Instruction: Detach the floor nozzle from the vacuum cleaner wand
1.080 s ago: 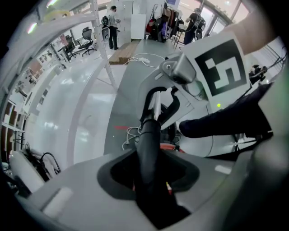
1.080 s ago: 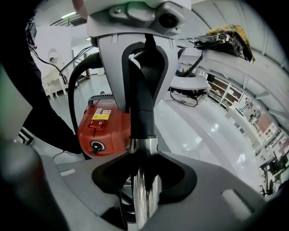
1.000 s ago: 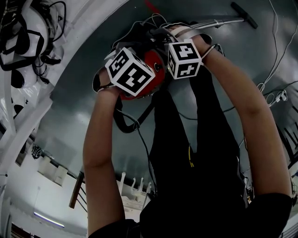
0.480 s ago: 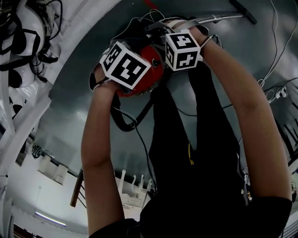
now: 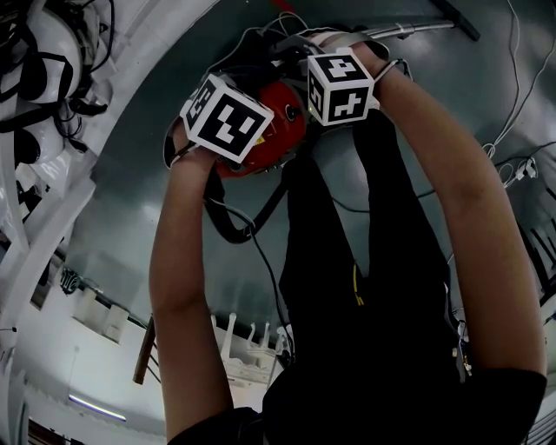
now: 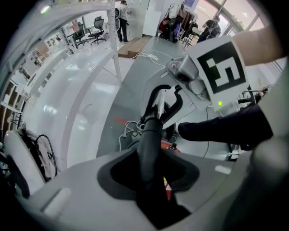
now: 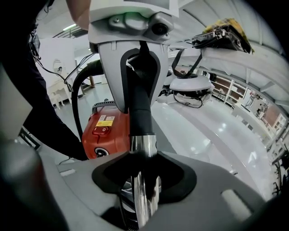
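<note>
Clamping the chrome wand point(image 7: 143, 149), the right claw point(image 7: 142, 187) holds it firmly; just above, the left claw point(image 6: 151, 178) grips the black handle tube point(image 6: 149, 140). Behind them sits the red vacuum body point(image 7: 106, 131). Farthest off, the floor nozzle point(image 5: 459, 22) lies on the floor point(image 5: 139, 217), apparently attached to the wand's end.

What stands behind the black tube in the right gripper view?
The red vacuum cleaner body, its switch showing. The black tube covers its right edge.

Clutter at centre, bare strip left
Red canister point(image 5: 287, 130), black hose point(image 7: 75, 99), loose cables point(image 6: 125, 131) crowd the middle; grey floor point(image 5: 139, 165) lies bare between canister and white benches point(image 5: 61, 209)
</note>
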### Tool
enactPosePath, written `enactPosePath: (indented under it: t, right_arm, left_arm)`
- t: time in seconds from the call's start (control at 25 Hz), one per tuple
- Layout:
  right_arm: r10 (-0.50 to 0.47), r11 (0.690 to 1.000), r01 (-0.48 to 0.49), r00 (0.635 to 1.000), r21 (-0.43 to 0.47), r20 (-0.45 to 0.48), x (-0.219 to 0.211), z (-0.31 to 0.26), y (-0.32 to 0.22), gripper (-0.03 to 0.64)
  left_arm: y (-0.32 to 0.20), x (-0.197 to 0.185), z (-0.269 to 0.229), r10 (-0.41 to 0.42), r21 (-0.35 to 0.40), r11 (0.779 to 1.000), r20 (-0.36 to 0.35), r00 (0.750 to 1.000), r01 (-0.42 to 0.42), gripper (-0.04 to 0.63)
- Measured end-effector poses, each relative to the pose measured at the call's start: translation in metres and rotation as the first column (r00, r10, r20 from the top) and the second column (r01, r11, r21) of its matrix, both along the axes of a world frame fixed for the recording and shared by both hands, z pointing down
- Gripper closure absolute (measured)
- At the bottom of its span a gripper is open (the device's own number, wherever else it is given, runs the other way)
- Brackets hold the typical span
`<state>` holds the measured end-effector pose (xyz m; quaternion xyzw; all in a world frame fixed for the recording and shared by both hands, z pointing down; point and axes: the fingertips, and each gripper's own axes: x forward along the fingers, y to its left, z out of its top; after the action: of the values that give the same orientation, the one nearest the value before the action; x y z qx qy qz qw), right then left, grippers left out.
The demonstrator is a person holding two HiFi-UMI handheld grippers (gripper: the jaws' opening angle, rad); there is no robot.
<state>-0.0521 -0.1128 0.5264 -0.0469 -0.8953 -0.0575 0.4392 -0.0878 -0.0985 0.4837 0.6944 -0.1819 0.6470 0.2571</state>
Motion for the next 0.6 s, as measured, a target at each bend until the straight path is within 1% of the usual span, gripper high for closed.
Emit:
enactPosePath:
  t: [0.12,0.28,0.36,0.44,0.52,0.6]
  right_arm:
    - [-0.003,1.000,0.003,1.000,0.000,0.013,-0.002,-0.001,0.001,0.448]
    - [0.017,0.999,-0.016,1.000,0.033,-0.017,-0.005,0.003,0.003,0.449]
    - [0.014,1.000,-0.014,1.000,0.009,-0.013,-0.007,0.003,0.006,0.449]
    - [0.008,1.000,-0.008,1.000,-0.021,0.008,-0.009,0.002,0.007,0.448]
    - [0.014,1.000,-0.014,1.000,-0.026,0.023,-0.010,0.001,0.007,0.446]
    - [0.016,1.000,-0.016,1.000,-0.015,0.011,-0.009,0.003,0.009,0.448]
  left_arm:
    - [0.001,-0.003,0.000,-0.013,-0.011,1.000,-0.006,1.000,0.013,0.443]
    - [0.004,-0.005,0.006,-0.046,-0.049,0.998,-0.035,0.998,0.044,0.443]
    - [0.007,-0.007,0.004,-0.050,-0.050,0.998,-0.028,0.998,0.048,0.445]
    - [0.007,-0.010,0.001,-0.054,-0.032,0.998,-0.018,0.998,0.054,0.445]
    - [0.004,-0.010,0.002,-0.073,-0.020,0.997,-0.040,0.996,0.072,0.443]
    - [0.009,-0.011,0.006,-0.099,-0.052,0.994,-0.056,0.993,0.096,0.443]
